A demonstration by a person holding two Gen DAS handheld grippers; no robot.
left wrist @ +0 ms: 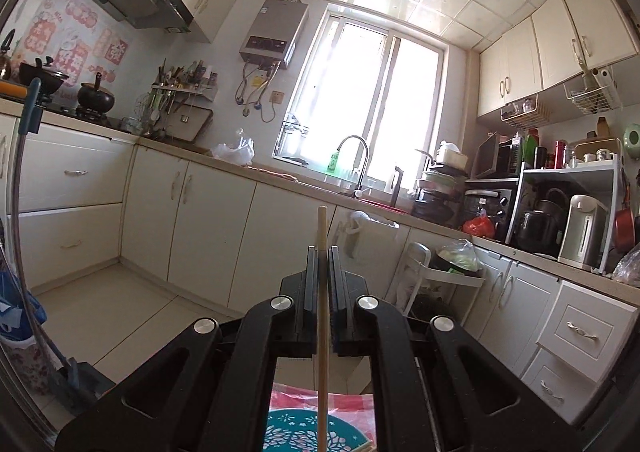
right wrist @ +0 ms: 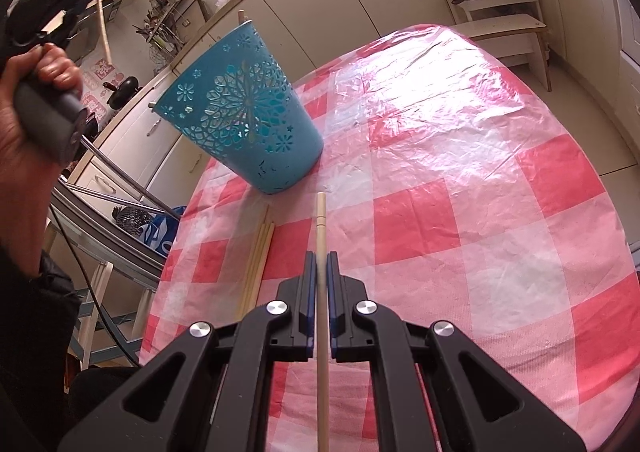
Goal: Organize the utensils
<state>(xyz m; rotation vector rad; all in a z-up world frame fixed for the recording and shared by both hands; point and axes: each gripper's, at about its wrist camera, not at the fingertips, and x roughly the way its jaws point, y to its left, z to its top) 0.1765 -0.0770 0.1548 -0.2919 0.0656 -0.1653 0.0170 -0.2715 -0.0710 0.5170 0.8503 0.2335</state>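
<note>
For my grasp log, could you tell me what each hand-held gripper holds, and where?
Each holds one chopstick partway along its shaft: the left hand-held gripper its chopstick, the right hand-held gripper its chopstick.

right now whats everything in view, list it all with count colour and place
basket: 1, teal with cut-out flowers, on the table near its far left edge; one stick end pokes above its rim
loose chopsticks: about 3, pale wood, lying together on the cloth in front of the basket
tablecloth: 1, red and white check under clear plastic, covering the table
held chopsticks: 2, pale wood, one in the left tongs, one in the right tongs
left tongs: black, raised above the basket
right tongs: black, over the cloth
</note>
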